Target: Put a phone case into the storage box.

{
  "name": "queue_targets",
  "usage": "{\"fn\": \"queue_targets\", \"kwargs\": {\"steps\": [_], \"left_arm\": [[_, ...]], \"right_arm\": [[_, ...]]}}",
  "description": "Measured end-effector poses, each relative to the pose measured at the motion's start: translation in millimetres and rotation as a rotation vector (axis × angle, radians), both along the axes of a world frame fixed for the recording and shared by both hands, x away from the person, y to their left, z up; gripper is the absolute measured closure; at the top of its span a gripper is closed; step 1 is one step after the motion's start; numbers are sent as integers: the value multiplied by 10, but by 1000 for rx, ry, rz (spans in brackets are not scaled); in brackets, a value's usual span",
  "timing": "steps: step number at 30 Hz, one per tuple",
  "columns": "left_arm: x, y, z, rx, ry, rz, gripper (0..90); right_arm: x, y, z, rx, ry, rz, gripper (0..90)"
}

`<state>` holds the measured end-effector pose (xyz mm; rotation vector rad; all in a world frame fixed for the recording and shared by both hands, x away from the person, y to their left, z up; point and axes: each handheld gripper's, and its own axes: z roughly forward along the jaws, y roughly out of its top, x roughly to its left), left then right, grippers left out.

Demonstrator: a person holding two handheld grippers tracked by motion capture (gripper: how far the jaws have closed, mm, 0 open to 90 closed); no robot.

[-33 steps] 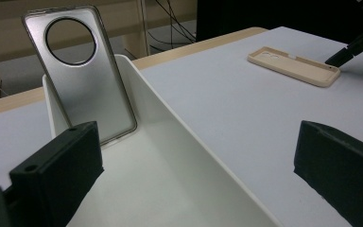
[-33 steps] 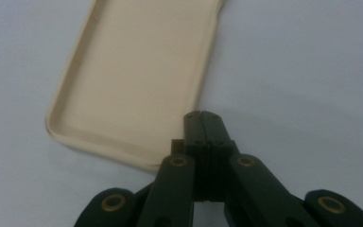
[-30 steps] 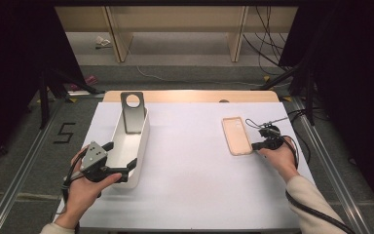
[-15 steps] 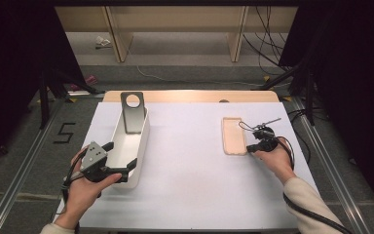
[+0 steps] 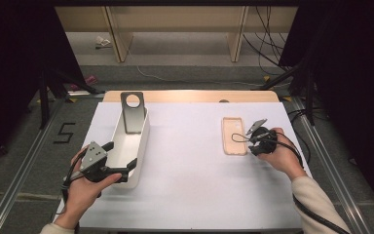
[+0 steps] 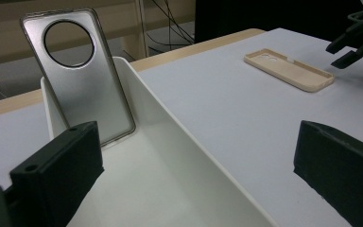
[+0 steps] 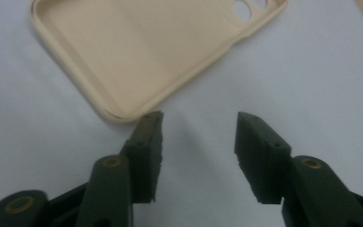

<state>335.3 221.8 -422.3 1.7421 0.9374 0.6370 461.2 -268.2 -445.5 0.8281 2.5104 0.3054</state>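
In the right gripper view the beige case (image 7: 142,52) is cut off by the top edge, so its far end is out of frame, and 1 corner sits just behind the tip of a black jaw. In the left gripper view the tray (image 6: 179,156) runs off the bottom edge, and the silver case (image 6: 82,80) has its lower corner hidden behind a jaw. In the high view the left gripper (image 5: 122,163) covers part of the tray's near end.
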Motion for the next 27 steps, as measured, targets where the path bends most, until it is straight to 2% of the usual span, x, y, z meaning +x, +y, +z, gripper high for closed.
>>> {"fn": "queue_targets", "kwargs": {"steps": [3,5,7,13,18,25,27], "left_arm": [[-2,-4,4,0,-2,-1,16],[-2,-5,4,-1,-2,-1,16],[-1,-7,0,0,-1,-2,16],[0,-16,-5,6,-1,-4,16],[2,-19,-11,10,1,-5,16],[3,-19,-14,9,1,-5,16],[3,-19,-14,9,1,-5,16]], "right_arm": [[-21,65,32,-89,-17,85,374],[-35,103,61,-118,-2,115,299],[-53,144,73,-146,14,141,262],[-90,320,55,-198,-4,241,256],[-86,451,21,-233,-8,299,276],[-60,607,-53,-291,-3,338,278],[-51,626,-63,-293,-4,345,280]]}}
